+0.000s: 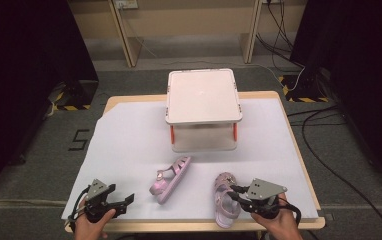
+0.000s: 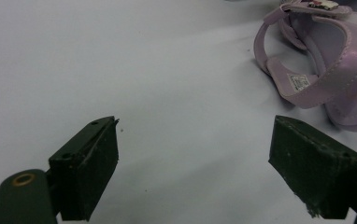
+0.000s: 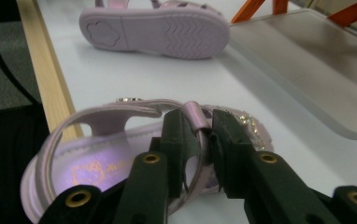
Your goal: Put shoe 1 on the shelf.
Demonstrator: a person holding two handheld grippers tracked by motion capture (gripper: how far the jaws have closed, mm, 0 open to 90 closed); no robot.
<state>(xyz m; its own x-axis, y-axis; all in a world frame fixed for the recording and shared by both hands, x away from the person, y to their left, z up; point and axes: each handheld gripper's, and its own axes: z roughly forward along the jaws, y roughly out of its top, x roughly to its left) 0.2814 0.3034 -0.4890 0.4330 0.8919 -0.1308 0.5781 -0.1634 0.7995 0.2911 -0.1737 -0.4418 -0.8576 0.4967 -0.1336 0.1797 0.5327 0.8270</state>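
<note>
The white table (image 1: 129, 145) carries a two-level rack (image 1: 204, 97) at the back and two pink sandals in front. The right sandal (image 1: 224, 200) lies at the near edge; the right gripper (image 3: 204, 135) has closed on its thin strap (image 3: 196, 119), which looks soft and light, so it may bend. The left gripper (image 2: 195, 163) stands wide open and holds nothing, near the other sandal (image 2: 326, 70).

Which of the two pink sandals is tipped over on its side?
The left sandal, lying between the two grippers nearer the white stand; its sole faces sideways. The right sandal sits upright on its sole, with the right gripper shut on its strap.
</note>
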